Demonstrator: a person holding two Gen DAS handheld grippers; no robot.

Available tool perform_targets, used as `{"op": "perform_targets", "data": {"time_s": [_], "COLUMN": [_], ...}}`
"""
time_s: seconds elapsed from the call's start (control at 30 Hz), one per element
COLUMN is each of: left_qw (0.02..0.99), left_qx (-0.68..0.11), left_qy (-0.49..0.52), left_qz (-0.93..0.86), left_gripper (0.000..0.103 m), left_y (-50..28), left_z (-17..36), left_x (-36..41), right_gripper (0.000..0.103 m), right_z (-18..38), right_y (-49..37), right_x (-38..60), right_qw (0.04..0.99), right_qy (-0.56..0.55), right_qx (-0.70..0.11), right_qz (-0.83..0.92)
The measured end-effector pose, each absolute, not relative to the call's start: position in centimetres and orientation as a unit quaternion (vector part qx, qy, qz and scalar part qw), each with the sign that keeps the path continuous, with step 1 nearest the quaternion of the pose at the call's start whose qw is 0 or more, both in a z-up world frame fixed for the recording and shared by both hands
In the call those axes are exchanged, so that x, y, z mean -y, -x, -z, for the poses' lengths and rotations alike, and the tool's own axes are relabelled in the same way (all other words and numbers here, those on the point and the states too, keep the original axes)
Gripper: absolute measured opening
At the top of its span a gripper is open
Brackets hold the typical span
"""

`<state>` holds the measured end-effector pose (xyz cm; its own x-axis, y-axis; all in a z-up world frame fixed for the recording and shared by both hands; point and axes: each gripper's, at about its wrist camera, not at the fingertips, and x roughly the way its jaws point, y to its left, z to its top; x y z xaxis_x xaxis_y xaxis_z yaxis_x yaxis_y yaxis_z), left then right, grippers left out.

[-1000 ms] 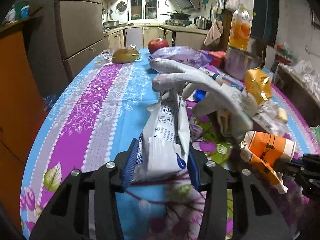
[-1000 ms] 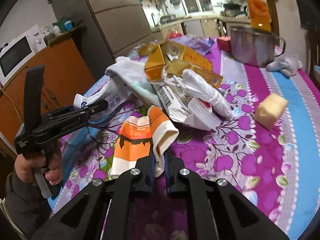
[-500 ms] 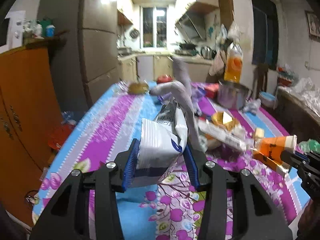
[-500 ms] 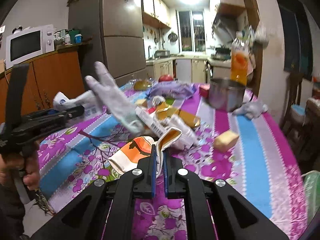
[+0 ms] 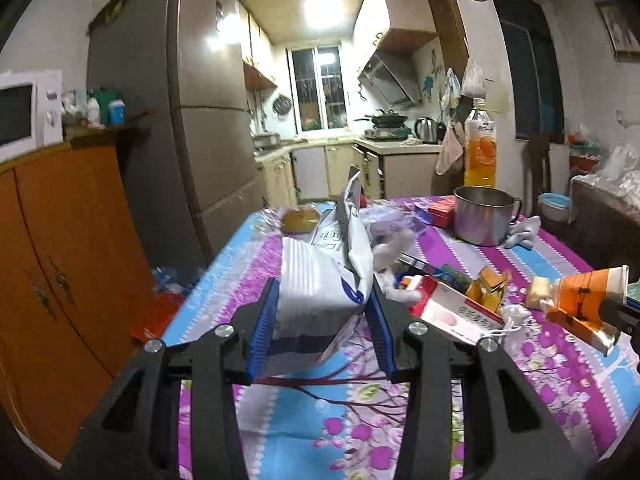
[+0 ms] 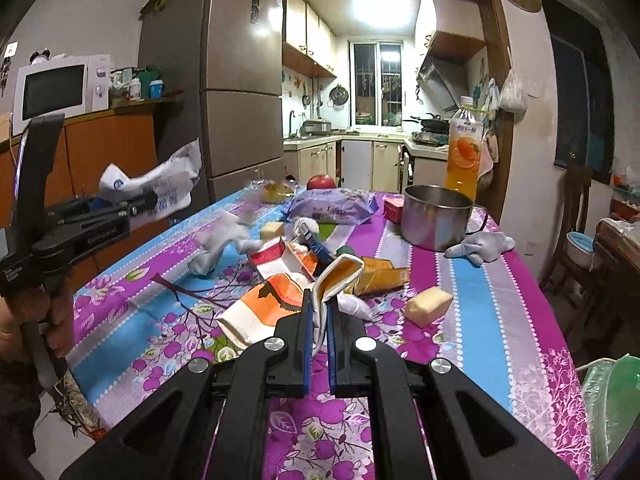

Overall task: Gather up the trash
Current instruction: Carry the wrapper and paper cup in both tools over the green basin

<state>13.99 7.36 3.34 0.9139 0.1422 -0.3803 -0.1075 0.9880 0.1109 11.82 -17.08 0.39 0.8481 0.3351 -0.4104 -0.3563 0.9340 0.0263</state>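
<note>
My left gripper (image 5: 323, 286) is shut on a crumpled white plastic pouch (image 5: 320, 276), held clear above the table's left part; the pouch stands up between the blue pads. In the right wrist view the same pouch (image 6: 160, 190) hangs from the left gripper (image 6: 138, 202) at the left, with a hand below it. My right gripper (image 6: 319, 300) is shut on a flattened orange and white paper carton (image 6: 264, 304), lifted just over the cloth. That carton (image 5: 584, 294) also shows at the right edge of the left wrist view. A white glove (image 6: 224, 240) lies blurred on the cloth.
Loose trash lies mid-table: a red and white box (image 5: 452, 308), a yellow carton (image 6: 376, 276) and a purple packet (image 6: 332, 208). A steel pot (image 6: 434, 216), a juice bottle (image 6: 462, 152), a grey glove (image 6: 480, 246) and a pale yellow block (image 6: 428, 306) are to the right. A green bag (image 6: 612, 400) hangs at the near right.
Both grippers rose from the table and levelled out with their loads. The white glove that hung over the pouch came off and dropped onto the cloth.
</note>
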Motion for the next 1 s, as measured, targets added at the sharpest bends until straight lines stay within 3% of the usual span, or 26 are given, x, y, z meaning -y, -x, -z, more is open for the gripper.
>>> {"op": "perform_targets", "data": {"time_s": [0.5,1.0], "left_qw": [0.981,0.942], "left_qx": [-0.176,-0.196], "left_qy": [-0.038,-0.047], "left_qz": [0.069,0.268], "left_gripper": [0.041,0.041], "left_y": [-12.1,-12.6], "left_z": [-4.7,-5.9], "left_x": [3.5,21.2], "right_gripper": [0.006,0.006], "right_z": [-5.1,-7.9], "right_y": [-7.5,-1.1], "right_x": [22.4,40.8], "right_qw": [0.983,0.977], "right_qy": [0.076,0.068], "right_qx": [-0.138,-0.163], "right_qz": [-0.097,0.123]}}
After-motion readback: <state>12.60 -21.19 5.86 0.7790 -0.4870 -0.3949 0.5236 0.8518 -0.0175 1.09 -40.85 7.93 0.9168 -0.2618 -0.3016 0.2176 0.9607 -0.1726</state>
